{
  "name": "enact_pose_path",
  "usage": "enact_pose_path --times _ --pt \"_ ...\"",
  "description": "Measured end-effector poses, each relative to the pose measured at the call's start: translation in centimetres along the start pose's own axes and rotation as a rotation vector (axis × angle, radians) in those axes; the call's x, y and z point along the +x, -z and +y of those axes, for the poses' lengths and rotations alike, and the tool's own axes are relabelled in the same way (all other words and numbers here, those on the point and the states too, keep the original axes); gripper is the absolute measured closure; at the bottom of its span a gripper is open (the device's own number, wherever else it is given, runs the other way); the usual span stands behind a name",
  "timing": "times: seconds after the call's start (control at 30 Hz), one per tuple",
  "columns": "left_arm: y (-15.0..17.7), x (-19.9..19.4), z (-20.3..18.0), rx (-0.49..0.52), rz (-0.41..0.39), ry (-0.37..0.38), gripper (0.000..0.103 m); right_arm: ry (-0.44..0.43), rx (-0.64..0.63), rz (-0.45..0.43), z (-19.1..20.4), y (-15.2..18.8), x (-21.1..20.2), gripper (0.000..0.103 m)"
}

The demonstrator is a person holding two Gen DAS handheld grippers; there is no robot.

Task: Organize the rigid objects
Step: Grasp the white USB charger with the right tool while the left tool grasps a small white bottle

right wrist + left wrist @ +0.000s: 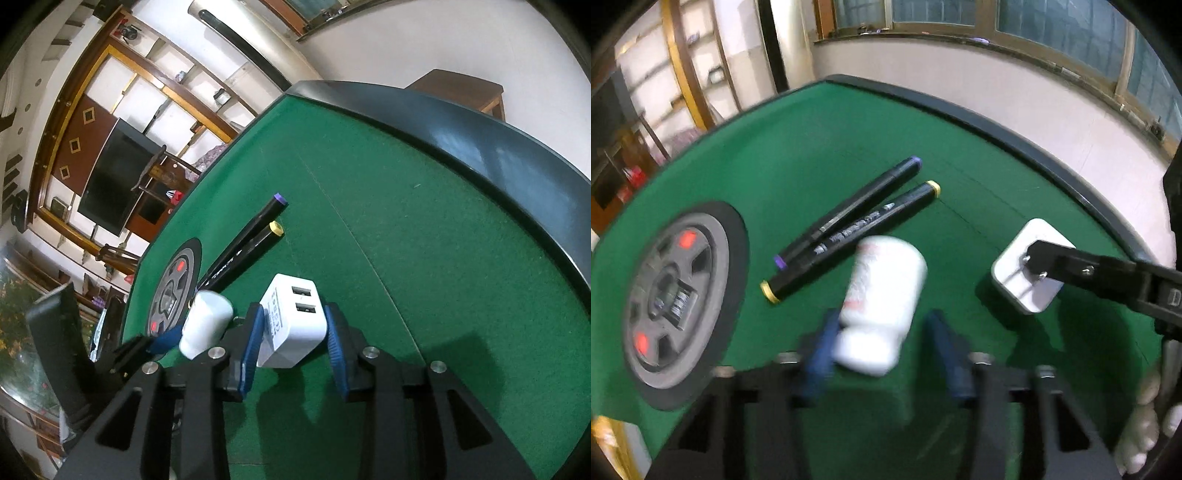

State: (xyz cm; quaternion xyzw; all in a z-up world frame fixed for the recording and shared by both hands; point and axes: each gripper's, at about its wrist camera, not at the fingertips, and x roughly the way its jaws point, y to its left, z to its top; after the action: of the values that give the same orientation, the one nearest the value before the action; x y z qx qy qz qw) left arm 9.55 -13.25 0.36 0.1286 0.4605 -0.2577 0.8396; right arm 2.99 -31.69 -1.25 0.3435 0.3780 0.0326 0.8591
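Note:
A white bottle (882, 288) lies on the green felt between the blue fingers of my left gripper (882, 321). The left pad touches it and a strip of felt shows beside the right pad; the picture is blurred. My right gripper (293, 310) is shut on a white two-port USB charger (295, 321), pads against both its sides. From the left wrist view one black finger (1049, 258) of it crosses the charger's (1015, 277) pronged face. Two black markers, one purple-capped (849, 212) and one yellow-capped (857, 236), lie side by side beyond the bottle.
A round grey control panel with red buttons (676, 295) is set into the felt at the left. A dark raised rim (997, 133) edges the table at the back and right. A white-gloved hand (1145, 424) shows at the lower right.

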Motion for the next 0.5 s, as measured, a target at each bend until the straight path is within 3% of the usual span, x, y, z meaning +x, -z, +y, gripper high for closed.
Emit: enact_pose_path --times 0.33,0.5 --pt "3.2 -4.7 1.1 -0.105 -0.056 0.041 0.068 0.015 -0.02 -0.01 0.6 0.4 -0.1 0.07" --pt "5.8 -7.6 1.3 -0.102 -0.063 0.061 0.07 0.02 -0.047 -0.008 1.0 0.5 0.0 0.07"
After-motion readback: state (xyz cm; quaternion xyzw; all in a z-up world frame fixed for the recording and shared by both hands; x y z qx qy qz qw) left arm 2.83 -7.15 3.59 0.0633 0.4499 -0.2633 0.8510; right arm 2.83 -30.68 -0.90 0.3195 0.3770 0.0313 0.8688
